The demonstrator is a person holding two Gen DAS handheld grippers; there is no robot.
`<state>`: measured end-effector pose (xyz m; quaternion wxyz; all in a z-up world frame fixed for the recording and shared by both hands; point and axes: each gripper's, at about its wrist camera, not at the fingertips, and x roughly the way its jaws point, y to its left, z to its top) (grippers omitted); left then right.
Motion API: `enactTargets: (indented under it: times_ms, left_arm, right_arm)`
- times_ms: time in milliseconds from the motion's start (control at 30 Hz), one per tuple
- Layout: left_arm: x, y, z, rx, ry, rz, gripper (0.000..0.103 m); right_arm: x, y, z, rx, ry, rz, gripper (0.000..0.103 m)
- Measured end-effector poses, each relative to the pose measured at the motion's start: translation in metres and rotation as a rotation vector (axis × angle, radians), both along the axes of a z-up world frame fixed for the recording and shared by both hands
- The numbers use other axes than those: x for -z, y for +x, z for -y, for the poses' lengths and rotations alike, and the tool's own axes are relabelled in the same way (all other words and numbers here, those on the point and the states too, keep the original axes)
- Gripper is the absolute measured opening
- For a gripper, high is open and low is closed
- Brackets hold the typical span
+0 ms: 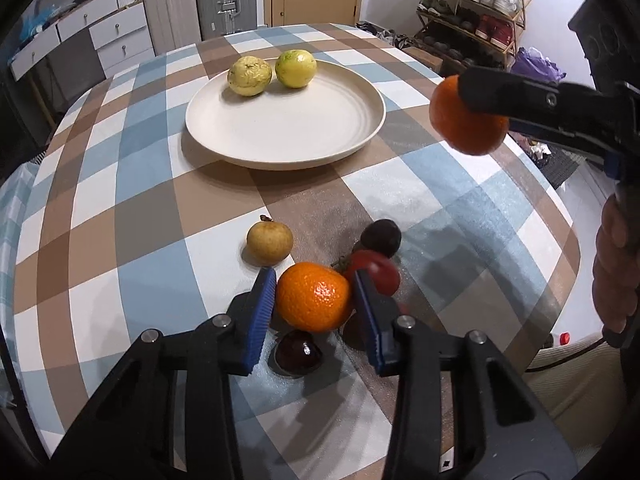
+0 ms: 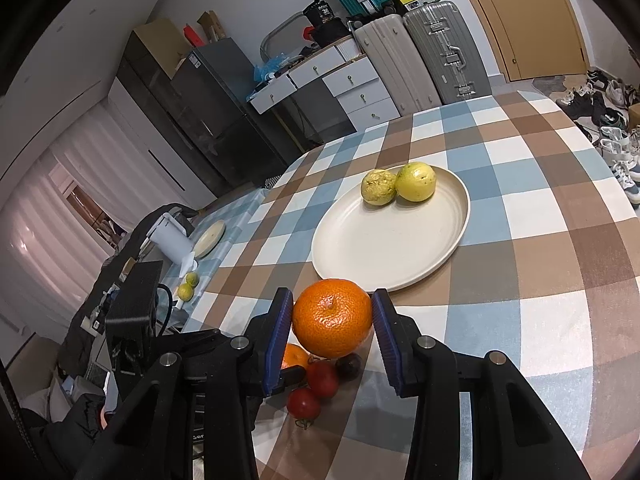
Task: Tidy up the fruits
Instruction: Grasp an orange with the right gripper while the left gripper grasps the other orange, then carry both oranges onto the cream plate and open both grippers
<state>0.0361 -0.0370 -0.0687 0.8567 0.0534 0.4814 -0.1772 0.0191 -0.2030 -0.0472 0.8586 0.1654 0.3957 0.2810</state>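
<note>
My left gripper (image 1: 314,300) is shut on an orange (image 1: 313,297) low over the table, among loose fruit: a yellow-brown fruit (image 1: 269,241), a red tomato (image 1: 378,270) and two dark plums (image 1: 381,237) (image 1: 298,353). My right gripper (image 2: 332,326) is shut on a second orange (image 2: 332,323) and holds it in the air short of the plate; it also shows in the left wrist view (image 1: 468,118). The cream plate (image 1: 288,140) (image 2: 384,248) holds two yellow-green guavas (image 1: 249,76) (image 1: 296,68).
The checked tablecloth (image 1: 140,220) covers a round table. In the right wrist view two red tomatoes (image 2: 322,378) (image 2: 303,403) lie below the held orange. Two small limes (image 2: 188,285) and a white container (image 2: 174,240) sit off the table's left side.
</note>
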Motion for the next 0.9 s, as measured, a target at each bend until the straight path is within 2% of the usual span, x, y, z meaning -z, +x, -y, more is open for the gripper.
enactTargets:
  times_ms: [300,733,900]
  left_arm:
    - [-0.004,-0.002,-0.004,-0.014,-0.034,0.001,0.036]
    - [-0.030,0.000,-0.045,-0.127,-0.293,-0.023,0.036]
    - [-0.047,0.003,-0.054,-0.154,-0.316,0.020,0.036]
  right_arm:
    - [0.000,0.000,0.000,-0.001,0.000,-0.001,0.041]
    - [-0.001,-0.001,0.000,0.010,0.001,-0.001,0.041]
    - [0.001,0.001,-0.003,0.005,-0.002,-0.006,0.041]
